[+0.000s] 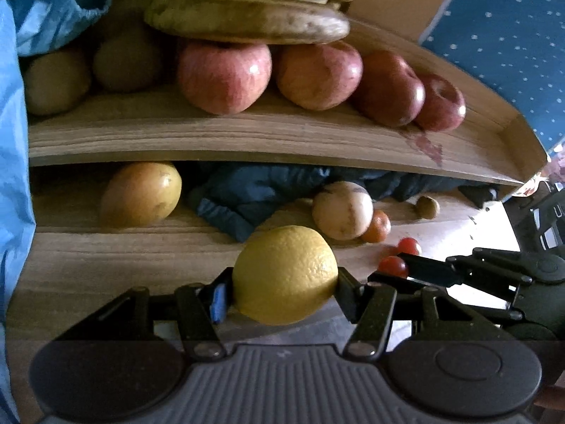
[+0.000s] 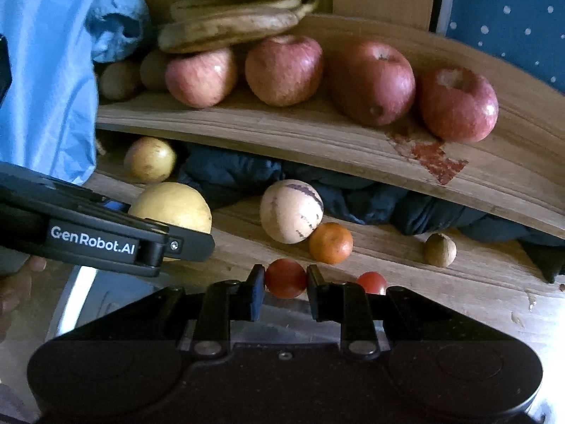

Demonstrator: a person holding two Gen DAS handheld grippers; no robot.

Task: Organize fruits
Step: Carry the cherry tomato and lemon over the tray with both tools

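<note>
- Left gripper (image 1: 285,284): jaws clamp the yellow lemon (image 1: 285,275), just above the lower shelf (image 1: 106,258).
- Right gripper (image 2: 286,282): jaws closed on a small red tomato (image 2: 285,278).
- Only the right view shows the second tomato (image 2: 371,282) at 3 o'clock of the held one, and a fingertip (image 2: 35,264).
- Both views show the apples (image 1: 224,77) and bananas (image 1: 247,21) at 12 o'clock, on the upper shelf (image 1: 212,134).

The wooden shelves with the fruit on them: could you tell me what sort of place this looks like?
Probably a home storage corner: a two-tier wooden shelf holds apples and bananas, dark clothing is stuffed under the upper board, and a starry blue fabric hangs behind.
</note>
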